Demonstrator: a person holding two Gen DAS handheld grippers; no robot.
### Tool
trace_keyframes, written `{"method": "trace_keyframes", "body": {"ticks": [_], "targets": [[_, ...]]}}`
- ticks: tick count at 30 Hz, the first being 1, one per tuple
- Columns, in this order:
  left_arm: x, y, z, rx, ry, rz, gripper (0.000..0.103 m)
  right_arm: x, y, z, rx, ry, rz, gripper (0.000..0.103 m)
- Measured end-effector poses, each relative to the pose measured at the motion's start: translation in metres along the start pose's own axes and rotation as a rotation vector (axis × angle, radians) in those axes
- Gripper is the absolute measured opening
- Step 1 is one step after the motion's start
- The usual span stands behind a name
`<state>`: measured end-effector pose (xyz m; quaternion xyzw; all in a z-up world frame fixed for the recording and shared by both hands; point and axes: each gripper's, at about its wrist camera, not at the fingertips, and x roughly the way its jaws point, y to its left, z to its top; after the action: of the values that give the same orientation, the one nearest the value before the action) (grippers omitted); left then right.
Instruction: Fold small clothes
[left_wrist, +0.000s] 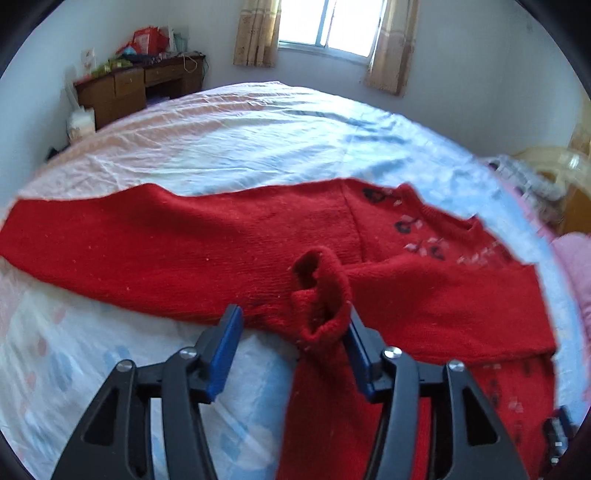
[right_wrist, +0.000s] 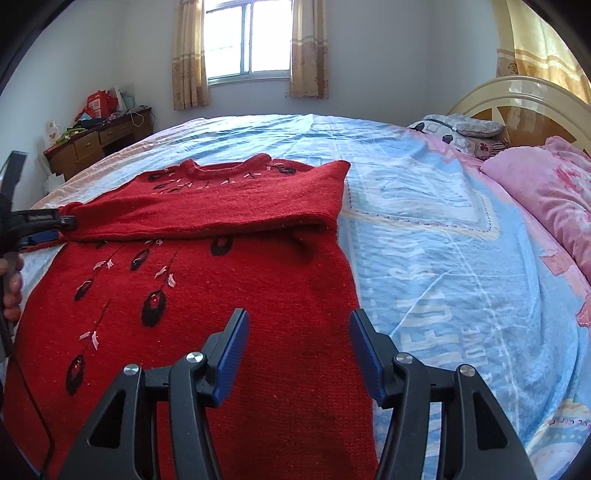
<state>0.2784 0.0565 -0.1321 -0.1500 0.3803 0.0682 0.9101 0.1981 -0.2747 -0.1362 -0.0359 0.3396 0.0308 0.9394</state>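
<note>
A red knitted sweater (right_wrist: 221, 314) with black and pink embroidery lies flat on the bed, neck towards the window. One sleeve (right_wrist: 207, 210) is folded across the chest. Its cuff (left_wrist: 321, 295) stands puckered open between the blue pads of my left gripper (left_wrist: 291, 314). The jaws are open; the right pad touches the cuff and the left pad is clear of it. In the right wrist view the left gripper (right_wrist: 61, 229) sits at that cuff at the sweater's left edge. My right gripper (right_wrist: 298, 314) hangs open over the sweater's lower right part, with nothing between its fingers.
The bed sheet (right_wrist: 424, 221) is light blue and pink. A pink pillow (right_wrist: 546, 192) and a cream headboard (right_wrist: 517, 99) are on the right. A cluttered wooden desk (right_wrist: 96, 140) stands by the far left wall. A hand (right_wrist: 11, 284) holds the left gripper's handle.
</note>
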Motion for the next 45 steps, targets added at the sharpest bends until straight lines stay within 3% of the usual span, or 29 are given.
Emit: {"method": "trace_keyframes", "body": {"ticks": [3,4,7,8,10,14,16,18,19,20,24,26,30,33,37,38,43,45], "targets": [[0.004,0.005,0.014,-0.033,0.016,-0.068,0.061,0.005,0.001,-0.003,0.003,0.019,-0.009,0.059],[0.009,0.005,0.018,-0.049,0.026,-0.084,0.067,0.006,0.001,-0.003,0.000,0.019,-0.014,0.059],[0.031,0.011,0.027,-0.092,0.114,-0.152,0.066,0.004,0.005,-0.005,-0.018,0.009,-0.029,0.059],[0.043,0.014,0.029,-0.111,0.157,-0.191,0.051,0.004,0.006,-0.006,-0.020,0.008,-0.032,0.060],[0.043,0.016,0.030,-0.113,0.140,-0.243,0.019,0.004,0.005,-0.006,-0.022,0.007,-0.035,0.060],[0.010,0.006,0.019,-0.013,-0.028,-0.187,0.018,0.004,0.004,-0.006,-0.018,0.009,-0.035,0.062],[0.004,-0.001,0.013,0.052,-0.074,-0.094,0.022,0.004,0.004,-0.006,-0.022,0.008,-0.036,0.062],[0.011,-0.002,0.010,0.070,-0.062,-0.017,0.049,0.004,0.004,-0.006,-0.024,0.007,-0.037,0.062],[0.018,-0.001,0.008,0.063,-0.026,0.039,0.067,0.004,0.004,-0.006,-0.023,0.007,-0.036,0.062],[0.023,0.002,0.009,0.048,0.002,0.054,0.071,0.004,0.003,-0.006,-0.022,0.007,-0.035,0.062],[0.016,0.010,0.008,0.009,0.023,0.014,0.070,0.005,0.004,-0.006,-0.019,0.007,-0.034,0.063],[0.012,0.010,0.010,-0.010,0.014,-0.040,0.070,0.005,0.004,-0.006,-0.020,0.007,-0.035,0.066],[0.019,0.007,0.018,0.001,0.023,-0.049,0.069,0.005,0.004,-0.007,-0.019,0.006,-0.042,0.069],[0.033,0.005,0.018,0.034,0.061,0.022,0.068,0.006,0.003,-0.007,-0.013,0.005,-0.044,0.070],[0.018,-0.008,-0.002,0.133,0.051,-0.013,0.063,0.006,0.004,-0.007,-0.011,0.005,-0.047,0.070],[0.014,-0.010,-0.004,0.146,0.043,-0.026,0.056,0.006,0.005,-0.007,-0.012,0.005,-0.048,0.070],[0.006,0.007,0.019,0.039,-0.019,-0.062,0.057,0.006,0.007,-0.008,-0.018,0.000,-0.057,0.071],[0.014,0.014,0.032,0.001,0.002,-0.086,0.057,0.006,0.007,-0.009,-0.020,-0.001,-0.060,0.071]]}}
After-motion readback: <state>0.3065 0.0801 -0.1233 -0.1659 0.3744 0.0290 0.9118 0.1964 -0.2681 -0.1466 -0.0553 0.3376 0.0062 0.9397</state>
